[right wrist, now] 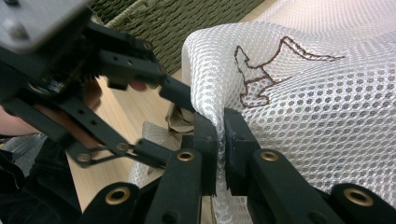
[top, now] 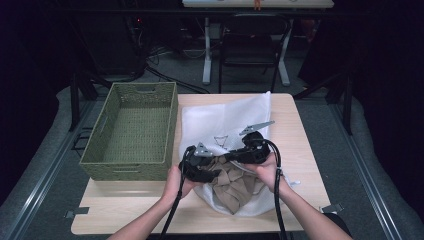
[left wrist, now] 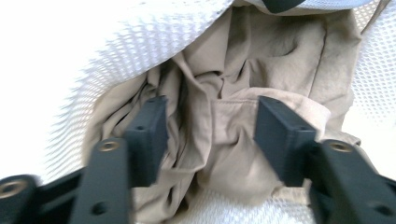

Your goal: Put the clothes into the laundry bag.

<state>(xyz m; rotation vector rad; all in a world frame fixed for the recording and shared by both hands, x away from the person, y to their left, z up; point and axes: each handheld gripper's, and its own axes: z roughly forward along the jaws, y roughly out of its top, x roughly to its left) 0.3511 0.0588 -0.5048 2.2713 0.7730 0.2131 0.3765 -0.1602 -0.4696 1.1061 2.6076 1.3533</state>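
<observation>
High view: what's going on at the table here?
A person works a tan garment at the mouth of a white mesh laundry bag on the table. The right claw is shut on the bag's edge, holding it up. The left claw is open, its jaws either side of the bunched garment. A green woven basket stands to the left.

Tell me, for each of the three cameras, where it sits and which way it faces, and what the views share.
High view: above the person's side of the table, looking forward and down; both forearms, the left gripper and right gripper show.
Left gripper view: rides the left gripper, looking between its open jaws at the tan cloth inside the white mesh bag.
Right gripper view: rides the right gripper, jaws shut on the mesh bag's edge; the left gripper and the green woven basket lie beyond.
All three share the mesh bag and tan cloth.
</observation>
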